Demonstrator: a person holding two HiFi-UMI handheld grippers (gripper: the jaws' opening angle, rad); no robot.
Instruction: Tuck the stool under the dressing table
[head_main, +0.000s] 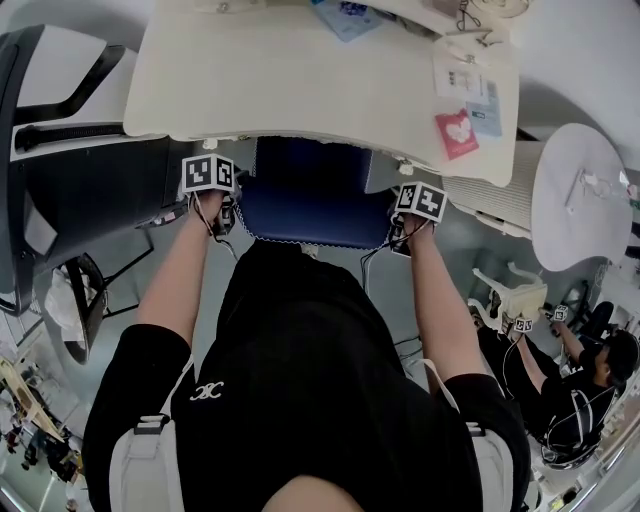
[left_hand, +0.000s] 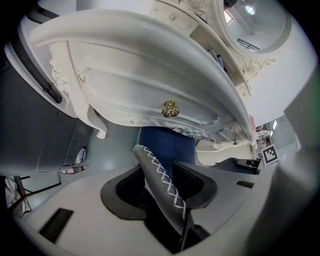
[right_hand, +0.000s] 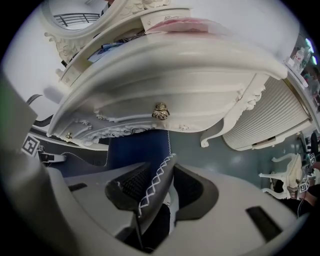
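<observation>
Both arms are reaching forward, the left gripper (head_main: 226, 214) and right gripper (head_main: 402, 236) pointing steeply down, the fingers of each clamping a stitched side edge of the blue stool (head_main: 310, 200). The stool is sitting half under the white dressing table (head_main: 300, 80), its long side running left to right.

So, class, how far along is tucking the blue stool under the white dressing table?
Done: the stool is partly under the dressing table, its far part hidden by the tabletop. In hand: the left gripper and right gripper each clamp the seat's stitched edge. To do: the near part of the seat sticks out, so push it further in, then let go.
</observation>
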